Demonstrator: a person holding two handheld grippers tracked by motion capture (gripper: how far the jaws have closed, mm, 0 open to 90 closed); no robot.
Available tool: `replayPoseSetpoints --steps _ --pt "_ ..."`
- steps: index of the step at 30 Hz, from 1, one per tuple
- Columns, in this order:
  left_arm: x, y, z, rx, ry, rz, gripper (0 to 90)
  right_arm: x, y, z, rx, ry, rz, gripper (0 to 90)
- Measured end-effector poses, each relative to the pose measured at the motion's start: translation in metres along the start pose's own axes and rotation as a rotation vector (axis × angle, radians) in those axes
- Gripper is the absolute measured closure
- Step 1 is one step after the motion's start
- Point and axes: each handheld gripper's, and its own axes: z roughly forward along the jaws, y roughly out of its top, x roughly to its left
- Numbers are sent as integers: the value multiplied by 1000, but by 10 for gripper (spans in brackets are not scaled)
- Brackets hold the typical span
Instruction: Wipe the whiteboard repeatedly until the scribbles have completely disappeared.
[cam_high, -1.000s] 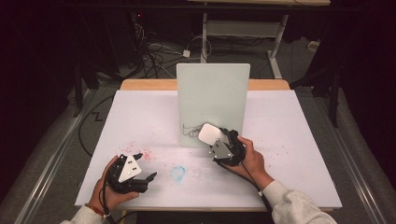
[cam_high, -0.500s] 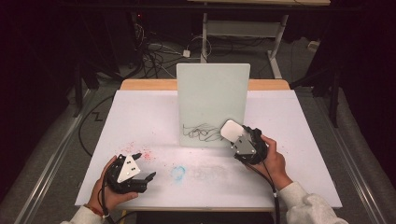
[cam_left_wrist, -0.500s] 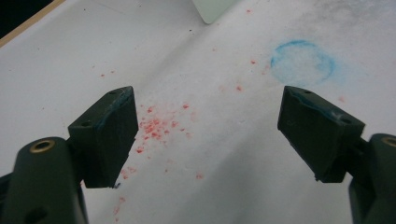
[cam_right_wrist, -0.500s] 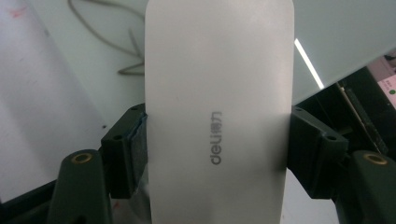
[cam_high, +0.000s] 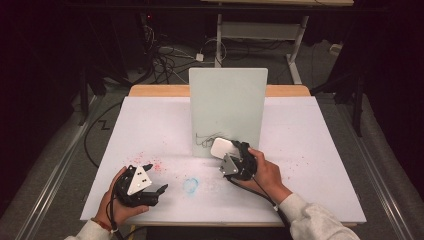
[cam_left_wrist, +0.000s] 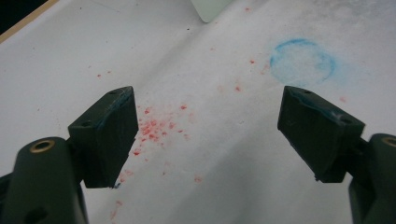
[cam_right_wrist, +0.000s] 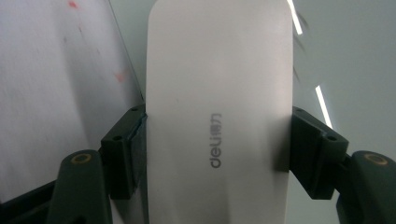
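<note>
Eraser (cam_right_wrist: 219, 116) sits clamped between my right gripper's (cam_high: 231, 159) pads, pressed against the lower edge of the upright whiteboard (cam_high: 227, 107) at table centre, over black scribbles (cam_high: 204, 139). My left gripper (cam_high: 150, 182) rests on the near left of the paper-covered table (cam_high: 325, 150), jaws spread wide, nothing between them, beside red specks (cam_left_wrist: 154, 126).
</note>
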Motion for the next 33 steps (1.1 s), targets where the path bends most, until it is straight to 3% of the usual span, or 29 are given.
replayPoseSetpoints --steps 8,14,20,29,33 --pt "0 0 2 1 -7 1 197 13 26 12 -4 -20 -28 302" --pt "0 -1 -1 1 -2 -2 196 10 25 11 1 -2 -28 304" --pt "1 -2 -4 -3 8 -12 196 -1 -2 1 40 -10 -23 304" --pt "0 -1 -3 1 10 -9 197 -15 -43 -14 114 -62 -24 304" --pt "0 -1 -3 4 8 -11 196 -19 -53 -18 136 -73 -12 304"
